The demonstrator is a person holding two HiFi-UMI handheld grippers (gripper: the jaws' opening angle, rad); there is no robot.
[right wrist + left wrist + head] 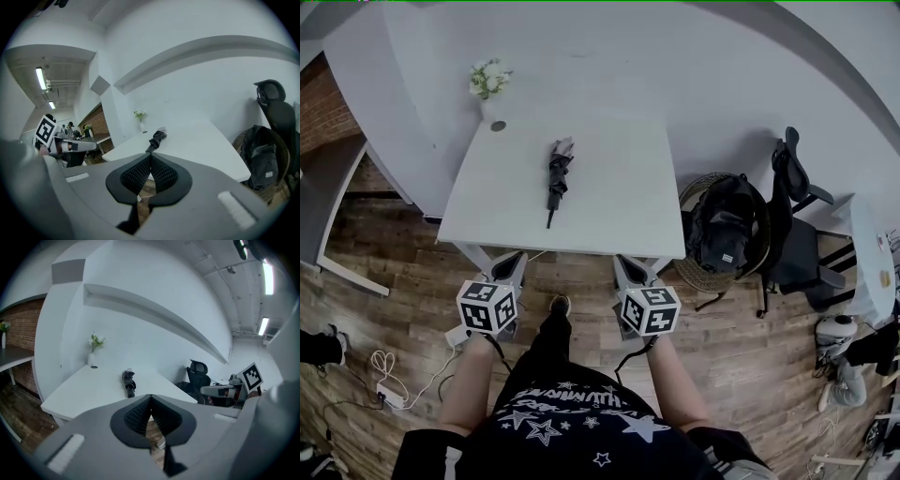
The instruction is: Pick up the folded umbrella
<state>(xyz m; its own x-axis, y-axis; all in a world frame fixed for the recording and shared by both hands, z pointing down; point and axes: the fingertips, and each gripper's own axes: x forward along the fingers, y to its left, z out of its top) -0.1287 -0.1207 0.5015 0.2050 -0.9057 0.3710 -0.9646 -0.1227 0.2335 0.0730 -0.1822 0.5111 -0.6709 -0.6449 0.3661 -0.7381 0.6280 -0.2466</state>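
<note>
The left gripper (514,264) is closed tight on nothing, near the front edge of the white square table (619,211); the black folded umbrella (558,173) lies on its middle; the right gripper (626,267) is closed tight and empty too.

Black folded umbrella (557,178), white worktop (619,216), white flowers (490,79); brown wood-grain floor (403,300); a black shirt (572,441) printed with white stars.
</note>
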